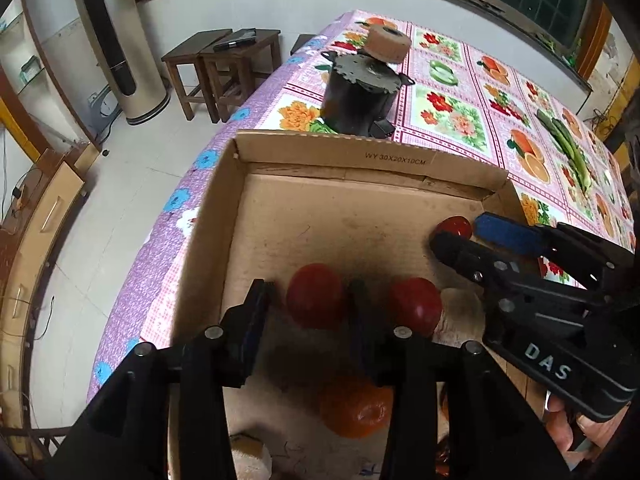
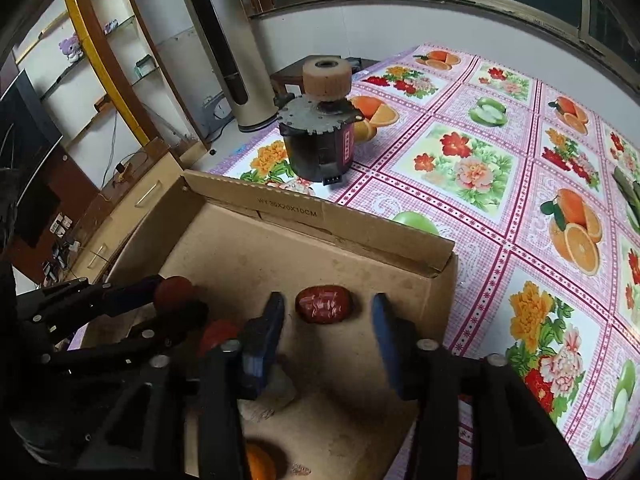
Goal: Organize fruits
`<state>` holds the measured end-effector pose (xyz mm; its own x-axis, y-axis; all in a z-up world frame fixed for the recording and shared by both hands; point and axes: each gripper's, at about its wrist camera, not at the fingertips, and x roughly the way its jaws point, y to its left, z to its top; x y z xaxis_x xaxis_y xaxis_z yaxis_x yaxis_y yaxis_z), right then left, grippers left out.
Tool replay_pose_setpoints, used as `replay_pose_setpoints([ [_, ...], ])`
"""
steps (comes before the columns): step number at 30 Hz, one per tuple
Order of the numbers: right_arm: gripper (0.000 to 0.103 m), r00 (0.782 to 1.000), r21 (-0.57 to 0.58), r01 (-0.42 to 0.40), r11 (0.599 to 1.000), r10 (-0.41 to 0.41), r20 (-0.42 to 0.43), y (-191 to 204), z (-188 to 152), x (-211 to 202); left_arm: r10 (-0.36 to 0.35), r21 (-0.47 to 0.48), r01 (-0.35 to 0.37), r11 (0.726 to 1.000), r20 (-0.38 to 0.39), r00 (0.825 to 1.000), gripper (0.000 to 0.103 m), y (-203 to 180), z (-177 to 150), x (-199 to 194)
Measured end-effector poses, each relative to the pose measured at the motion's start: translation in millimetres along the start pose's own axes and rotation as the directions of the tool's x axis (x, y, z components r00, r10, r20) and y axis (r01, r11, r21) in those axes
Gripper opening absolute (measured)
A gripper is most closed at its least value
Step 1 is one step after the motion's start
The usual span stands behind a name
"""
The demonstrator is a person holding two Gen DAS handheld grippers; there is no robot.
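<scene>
We see right gripper (image 2: 326,344) fingers apart, red date (image 2: 325,304) just ahead between them, long axis crosswise; left gripper (image 1: 310,320) fingers apart around tomato (image 1: 316,296).

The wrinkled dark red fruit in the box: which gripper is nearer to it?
Right. The right gripper has the wrinkled dark red fruit between its open fingers; the left gripper stands away at the box's other side.

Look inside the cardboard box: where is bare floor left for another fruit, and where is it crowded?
Free: the box floor along the far wall, reaching to the left wall. Crowded: the near part, where two red fruits and an orange lie around the left gripper, and the right corner, where the wrinkled red fruit lies between the right gripper's open fingers.
</scene>
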<state>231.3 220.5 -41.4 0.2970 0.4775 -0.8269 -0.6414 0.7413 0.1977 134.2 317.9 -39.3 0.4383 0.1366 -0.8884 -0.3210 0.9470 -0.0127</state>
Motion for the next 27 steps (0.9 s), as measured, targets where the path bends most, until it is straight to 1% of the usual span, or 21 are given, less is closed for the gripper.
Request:
replay_pose_setpoints([
  [1, 0.054, 1.000, -0.001, 0.000, 1.000, 0.000, 0.007, 0, -1, -4, 0.002, -0.004, -0.002, 1.000, 0.003, 1.000, 0.039, 1, -2, -3],
  [4, 0.054, 1.000, -0.004, -0.014, 1.000, 0.014, 0.023, 1, -6, -18, 0.007, -0.008, -0.007, 1.000, 0.042, 0.999, 0.039, 4, -9, -21],
  [6, 0.054, 0.999, -0.011, -0.030, 0.999, 0.030, 0.032, 0, -10, -28, 0.008, -0.012, -0.007, 1.000, 0.072, 0.997, 0.046, 4, -18, -36],
  [7, 0.055, 0.998, -0.019, -0.049, 0.999, 0.049, 0.033, 0, -14, -35, 0.000, -0.018, 0.002, 1.000, 0.090, 0.996, 0.055, 5, -24, -44],
  [8, 0.057, 0.997, -0.030, -0.069, 0.997, 0.070, 0.030, 1, -18, -40, -0.002, -0.026, 0.004, 1.000, 0.108, 0.994, 0.063, 6, -30, -52],
  [9, 0.060, 0.996, -0.044, -0.086, 0.995, 0.087, 0.023, 2, -22, -45, 0.007, -0.031, -0.004, 1.000, 0.123, 0.992, 0.064, 5, -36, -57],
  [11, 0.060, 0.994, -0.078, -0.102, 0.992, 0.104, 0.017, 5, -30, -53, 0.018, -0.028, -0.014, 0.999, 0.148, 0.989, 0.064, 3, -52, -71],
  [14, 0.061, 0.996, -0.160, -0.086, 0.983, 0.091, 0.024, 14, -49, -73, 0.004, -0.015, -0.001, 1.000, 0.172, 0.985, 0.064, 0, -76, -89],
  [17, 0.066, 0.994, -0.222, -0.096, 0.970, 0.105, 0.032, 20, -67, -91, 0.002, -0.031, 0.004, 1.000, 0.188, 0.982, 0.065, 1, -99, -103],
  [20, 0.077, 0.989, -0.289, -0.133, 0.948, 0.145, 0.023, 26, -85, -108, -0.005, -0.026, 0.010, 1.000, 0.183, 0.983, 0.065, -2, -119, -109],
  [21, 0.083, 0.987, -0.320, -0.147, 0.936, 0.160, 0.012, 29, -93, -114, 0.002, -0.019, 0.001, 1.000, 0.183, 0.983, 0.065, -4, -125, -111],
  [22, 0.086, 0.986, -0.345, -0.154, 0.926, 0.167, 0.007, 31, -98, -118, 0.007, -0.011, -0.005, 1.000, 0.185, 0.983, 0.065, -6, -131, -114],
  [25, 0.087, 0.985, -0.448, -0.157, 0.880, 0.170, -0.010, 40, -120, -132, 0.032, 0.008, -0.035, 0.999, 0.218, 0.975, 0.065, -10, -150, -126],
  [27, 0.087, 0.985, -0.493, -0.156, 0.856, 0.169, -0.019, 43, -133, -137, 0.048, 0.010, -0.052, 0.999, 0.236, 0.971, 0.065, -11, -160, -135],
])
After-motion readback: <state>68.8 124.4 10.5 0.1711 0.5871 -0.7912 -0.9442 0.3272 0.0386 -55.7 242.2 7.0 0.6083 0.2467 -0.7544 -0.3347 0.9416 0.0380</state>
